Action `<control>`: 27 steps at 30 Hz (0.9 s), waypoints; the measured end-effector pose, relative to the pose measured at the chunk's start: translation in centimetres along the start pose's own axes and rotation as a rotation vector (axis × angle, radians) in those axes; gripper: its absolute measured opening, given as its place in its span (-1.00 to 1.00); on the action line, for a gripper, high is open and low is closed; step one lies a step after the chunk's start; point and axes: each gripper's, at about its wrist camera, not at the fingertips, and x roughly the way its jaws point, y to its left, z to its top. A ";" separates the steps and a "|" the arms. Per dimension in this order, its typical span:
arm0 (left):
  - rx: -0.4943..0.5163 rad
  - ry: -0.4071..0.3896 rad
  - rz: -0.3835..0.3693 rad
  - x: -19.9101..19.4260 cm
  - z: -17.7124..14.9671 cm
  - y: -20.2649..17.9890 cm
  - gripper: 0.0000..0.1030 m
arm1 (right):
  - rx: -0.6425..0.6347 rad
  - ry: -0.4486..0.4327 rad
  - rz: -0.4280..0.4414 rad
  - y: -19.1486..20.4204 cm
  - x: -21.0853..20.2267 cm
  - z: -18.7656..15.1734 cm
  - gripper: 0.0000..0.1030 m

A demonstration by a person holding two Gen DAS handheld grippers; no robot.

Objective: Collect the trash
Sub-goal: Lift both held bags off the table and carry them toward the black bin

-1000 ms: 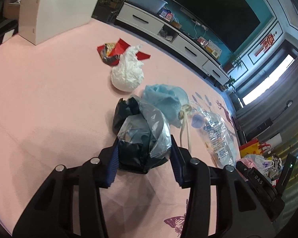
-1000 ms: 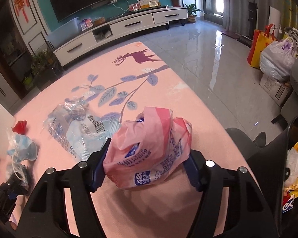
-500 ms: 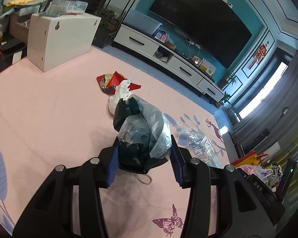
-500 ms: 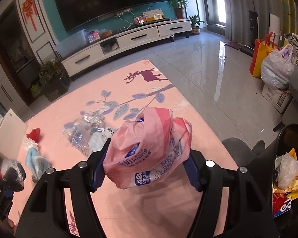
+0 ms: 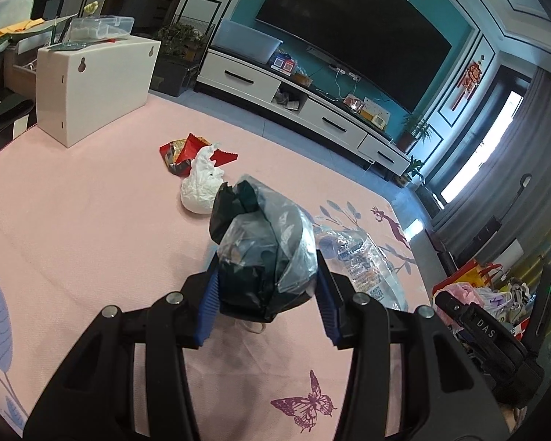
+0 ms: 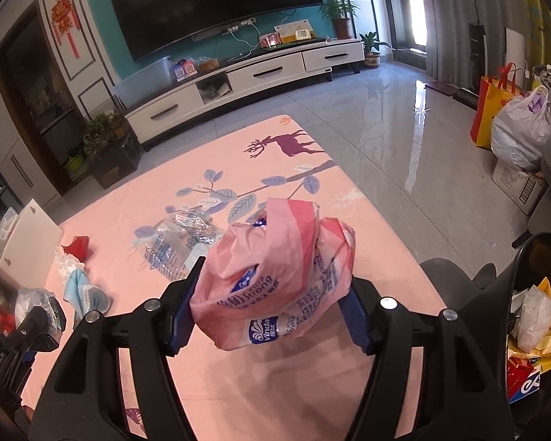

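Note:
My left gripper (image 5: 264,305) is shut on a crumpled dark plastic bag (image 5: 260,253) and holds it above the pink mat (image 5: 73,220). My right gripper (image 6: 272,312) is shut on a crumpled pink tissue wrapper (image 6: 275,275), also above the mat (image 6: 275,404). On the mat lie a white crumpled bag (image 5: 200,187), a red snack wrapper (image 5: 185,149), a clear printed plastic wrapper (image 5: 367,268) (image 6: 180,239) and a blue face mask (image 6: 84,294). A black trash bin (image 6: 529,316) with trash inside stands at the right edge of the right wrist view.
A white box (image 5: 92,84) stands at the mat's far left corner. A white TV cabinet (image 5: 305,106) runs along the back wall. Shopping bags (image 6: 510,117) sit on the tiled floor at the right. The left gripper shows in the right wrist view (image 6: 22,338).
Both grippers have risen from the mat with their trash still held. The views now take in more of the room, and the bin shows more fully at the right.

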 end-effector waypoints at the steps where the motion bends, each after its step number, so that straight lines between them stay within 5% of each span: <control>1: 0.006 -0.001 -0.001 0.0 0.0 -0.1 -0.08 | 0.000 0.000 0.002 0.0 0.0 0.0 0.29; 27: 0.108 0.013 -0.058 0.4 -0.8 -2.3 -0.07 | -0.049 0.003 -0.005 1.4 0.1 -0.5 0.29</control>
